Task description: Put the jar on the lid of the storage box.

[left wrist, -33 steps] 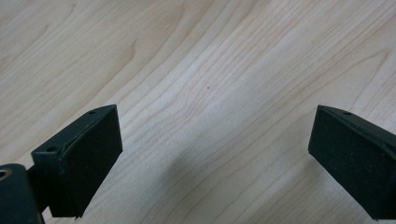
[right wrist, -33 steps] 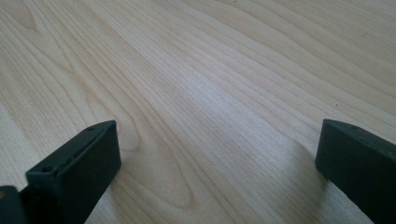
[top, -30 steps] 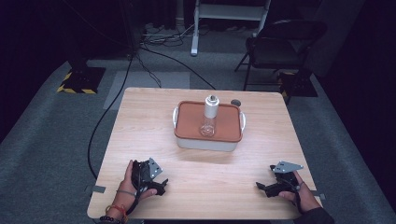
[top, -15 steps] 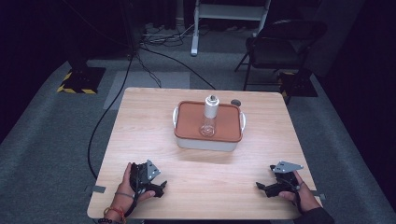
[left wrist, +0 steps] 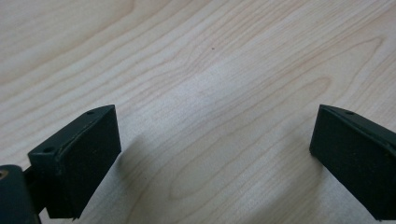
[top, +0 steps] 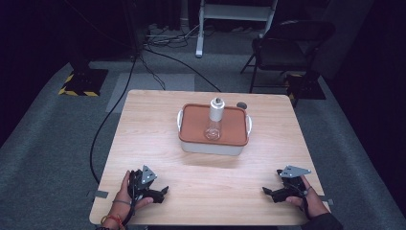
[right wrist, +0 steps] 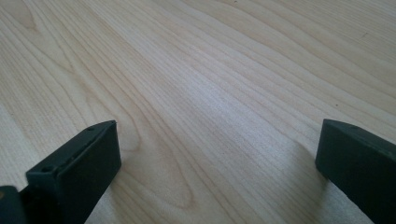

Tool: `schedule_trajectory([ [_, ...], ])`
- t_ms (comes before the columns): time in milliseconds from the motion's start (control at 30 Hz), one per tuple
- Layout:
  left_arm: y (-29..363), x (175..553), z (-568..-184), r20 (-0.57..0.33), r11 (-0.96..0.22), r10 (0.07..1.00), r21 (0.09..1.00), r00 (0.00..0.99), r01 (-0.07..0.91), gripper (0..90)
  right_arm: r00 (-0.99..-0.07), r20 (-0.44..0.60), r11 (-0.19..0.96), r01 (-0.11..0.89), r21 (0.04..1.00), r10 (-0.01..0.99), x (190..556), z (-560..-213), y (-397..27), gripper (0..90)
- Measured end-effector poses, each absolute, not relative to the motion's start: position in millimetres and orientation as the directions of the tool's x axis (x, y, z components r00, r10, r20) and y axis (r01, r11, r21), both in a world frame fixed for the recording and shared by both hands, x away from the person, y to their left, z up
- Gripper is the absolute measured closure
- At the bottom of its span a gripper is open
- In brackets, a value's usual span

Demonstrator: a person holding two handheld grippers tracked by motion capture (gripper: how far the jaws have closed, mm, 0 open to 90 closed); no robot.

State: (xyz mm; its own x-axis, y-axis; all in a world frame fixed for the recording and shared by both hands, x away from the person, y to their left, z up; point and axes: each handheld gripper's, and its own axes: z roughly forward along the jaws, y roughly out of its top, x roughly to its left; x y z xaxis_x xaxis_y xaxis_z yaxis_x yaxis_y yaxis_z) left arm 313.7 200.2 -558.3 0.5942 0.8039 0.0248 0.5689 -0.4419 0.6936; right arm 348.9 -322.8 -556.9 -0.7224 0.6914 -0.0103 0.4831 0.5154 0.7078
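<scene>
The left gripper (top: 154, 191) rests at the lower left of the wooden table (top: 148, 124), jaws wide apart; the right gripper (top: 274, 192) at the lower right, also wide, holding nothing; a bottle (top: 215, 120) lies on the orange-lidded container (top: 191, 129) at centre.

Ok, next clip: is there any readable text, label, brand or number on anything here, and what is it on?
No readable text anywhere.
Bottle on the box's orange lid: no label or print visible.
White box: plain side, nothing written.
Small dark round thing behind the box: too small to tell.
Left gripper and right gripper, including their grey plates: no markings legible.
Yellow-black striped base on the floor: hazard stripes only, no words.
</scene>
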Motion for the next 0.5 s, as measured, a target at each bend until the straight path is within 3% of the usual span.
schedule_trajectory([
  [500, 201.5, 314.9, -558.9, -0.007, -0.432, 0.801, 0.685, 0.598, 0.587, 0.5, -0.722, -0.011, 0.516, 0.483, 0.708, 0.691, 348.9, -556.9, -322.8, 0.0],
])
